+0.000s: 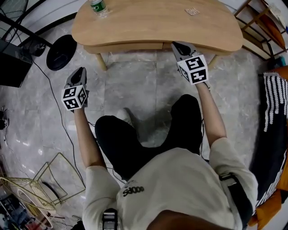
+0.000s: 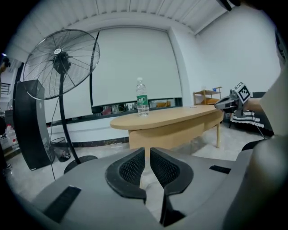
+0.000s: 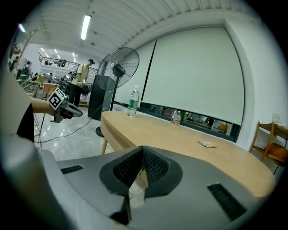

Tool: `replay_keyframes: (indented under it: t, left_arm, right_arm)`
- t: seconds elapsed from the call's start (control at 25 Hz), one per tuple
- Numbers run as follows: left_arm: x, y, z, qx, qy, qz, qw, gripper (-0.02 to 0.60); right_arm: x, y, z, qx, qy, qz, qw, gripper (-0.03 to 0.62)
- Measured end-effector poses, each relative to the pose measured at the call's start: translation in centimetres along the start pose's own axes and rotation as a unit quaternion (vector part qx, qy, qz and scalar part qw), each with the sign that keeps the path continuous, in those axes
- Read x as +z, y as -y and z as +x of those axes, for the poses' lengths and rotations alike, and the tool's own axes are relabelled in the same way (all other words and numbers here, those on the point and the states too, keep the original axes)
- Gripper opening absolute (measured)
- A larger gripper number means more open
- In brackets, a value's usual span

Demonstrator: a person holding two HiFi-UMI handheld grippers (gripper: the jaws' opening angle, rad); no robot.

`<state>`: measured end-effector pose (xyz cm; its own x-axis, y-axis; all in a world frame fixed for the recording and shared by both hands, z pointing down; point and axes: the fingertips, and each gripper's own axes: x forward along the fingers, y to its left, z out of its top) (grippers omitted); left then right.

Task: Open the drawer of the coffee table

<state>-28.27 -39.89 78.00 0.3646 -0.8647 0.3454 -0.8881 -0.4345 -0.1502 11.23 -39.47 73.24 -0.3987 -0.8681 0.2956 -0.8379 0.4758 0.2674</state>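
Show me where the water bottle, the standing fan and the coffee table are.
water bottle (image 2: pixel 142 100): left gripper view, on its green label.
standing fan (image 2: pixel 60 63): left gripper view, on the hub of its head.
coffee table (image 1: pixel 153 22): head view, on the bare wood of its top.

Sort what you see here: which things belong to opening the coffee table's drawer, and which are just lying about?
Belong to the job: coffee table, drawer front, left gripper, right gripper.
Just lying about: water bottle, small packet, standing fan, wire rack.
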Motion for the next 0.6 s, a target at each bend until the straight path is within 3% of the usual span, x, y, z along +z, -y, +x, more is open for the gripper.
replay_keyframes:
  t: [0.16,0.32,0.6]
  left_arm:
    - [-0.5,0.1,1.8,-0.014,-0.007,0.004,0.9999,0.084]
    - [-1.7,0.2,4.2,-0.041,-0.018,0.006,0.9990,0.141]
    - [-3.1,-0.3,8.1,-0.083,-0.014,-0.003,0.9964,0.328]
  right_arm:
    - [-1.3,-0.9,1.2,0.013,-0.003,0.009,1.000,0.009]
    - [-3.2,-2.5,3.3,0.041,-0.023,0.028,0.999,0.095]
    - [-5.9,-3.8,7.4,0.043,-0.051,0.058,0.996,0.201]
